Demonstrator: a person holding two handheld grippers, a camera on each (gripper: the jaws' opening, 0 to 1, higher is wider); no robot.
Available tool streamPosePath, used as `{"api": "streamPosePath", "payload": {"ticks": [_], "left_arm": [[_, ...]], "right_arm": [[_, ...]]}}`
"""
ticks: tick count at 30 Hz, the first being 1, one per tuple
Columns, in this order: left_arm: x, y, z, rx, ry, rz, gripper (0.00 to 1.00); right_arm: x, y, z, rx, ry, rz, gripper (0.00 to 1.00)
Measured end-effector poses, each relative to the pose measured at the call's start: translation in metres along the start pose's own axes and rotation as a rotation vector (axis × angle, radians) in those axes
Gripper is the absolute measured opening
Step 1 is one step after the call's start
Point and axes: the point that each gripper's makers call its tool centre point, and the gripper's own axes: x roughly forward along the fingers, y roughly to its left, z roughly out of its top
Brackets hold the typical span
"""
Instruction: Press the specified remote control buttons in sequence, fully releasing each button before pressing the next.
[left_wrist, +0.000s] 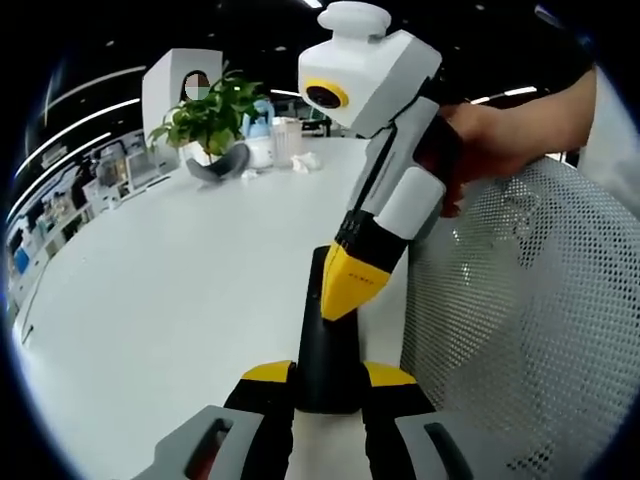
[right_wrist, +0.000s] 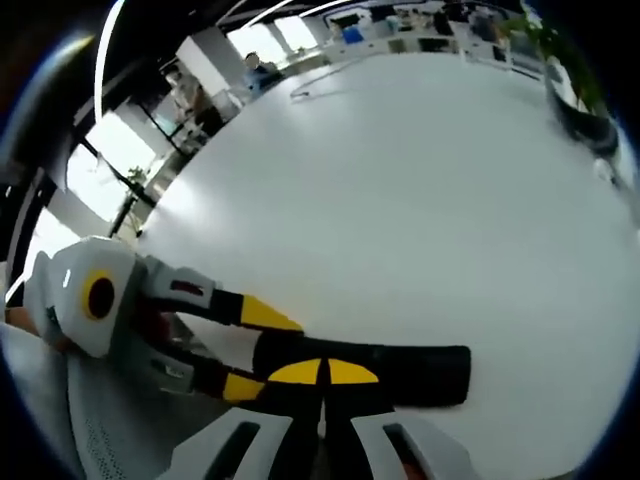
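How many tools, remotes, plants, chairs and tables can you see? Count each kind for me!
tools: 2, the left tool and the right tool
remote control: 1
potted plant: 1
mesh chair: 1
white table: 1
Total: 6

Worktop (left_wrist: 180, 290): white, smooth, broad.
Near edge: black remote control (left_wrist: 328, 345) lies flat on it.
Far end: potted green plant (left_wrist: 208, 118), a dark curved object (left_wrist: 218, 166) beside it, white containers (left_wrist: 275, 142) and small white scraps (left_wrist: 305, 160).
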Motion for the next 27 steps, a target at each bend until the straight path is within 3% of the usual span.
{"api": "streamPosePath", "payload": {"ticks": [10, 16, 19, 21, 27], "left_arm": [[0.0003, 0.0002, -0.0001, 0.008, 0.005, -0.011, 0.25], [-0.0002, 0.0003, 0.0002, 0.014, 0.003, -0.019, 0.25], [-0.0002, 0.0002, 0.0004, 0.015, 0.005, -0.021, 0.25], [0.0001, 0.0003, 0.0001, 0.017, 0.006, -0.023, 0.25], [0.0001, 0.0005, 0.0005, 0.012, 0.021, -0.027, 0.25]], "right_arm": [[0.0005, 0.0009, -0.0021, -0.12, 0.004, -0.048, 0.0], [0.0014, -0.0012, -0.0007, -0.108, 0.013, -0.037, 0.0], [0.0018, -0.0004, -0.0013, -0.216, 0.01, -0.068, 0.0], [0.002, 0.0014, -0.0023, -0.239, 0.012, -0.087, 0.0], [0.0009, 0.0004, -0.0022, -0.205, 0.004, -0.092, 0.0]]}}
